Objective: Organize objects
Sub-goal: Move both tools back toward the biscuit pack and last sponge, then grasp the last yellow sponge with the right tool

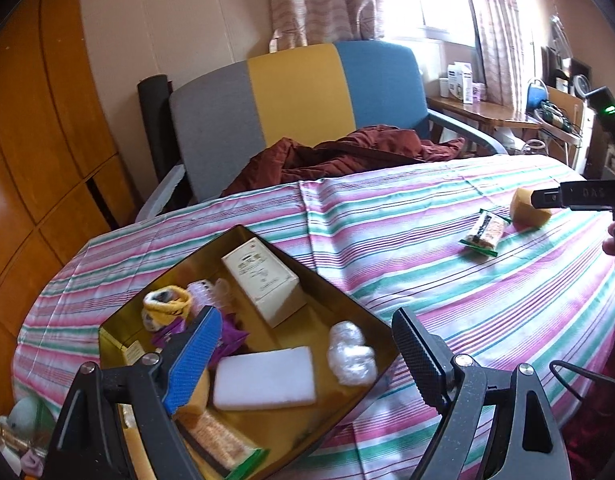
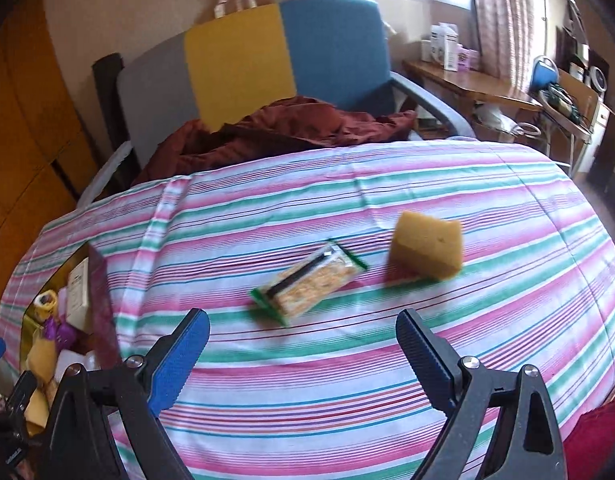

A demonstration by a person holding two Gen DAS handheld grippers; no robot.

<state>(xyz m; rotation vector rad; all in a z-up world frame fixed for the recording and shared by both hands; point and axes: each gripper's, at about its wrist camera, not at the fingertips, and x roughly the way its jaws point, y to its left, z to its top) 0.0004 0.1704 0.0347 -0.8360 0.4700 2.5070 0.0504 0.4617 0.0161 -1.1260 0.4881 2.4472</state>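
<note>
Gold tin: open, on the striped tabletop, holding a cream box, white sponge, clear wrap and snack bar. Second snack bar lies flat outside, well apart. Yellow sponge stands just beside it.

Only "DAS" – perhaps partial – on the right tongs; box labels unreadable.
</note>
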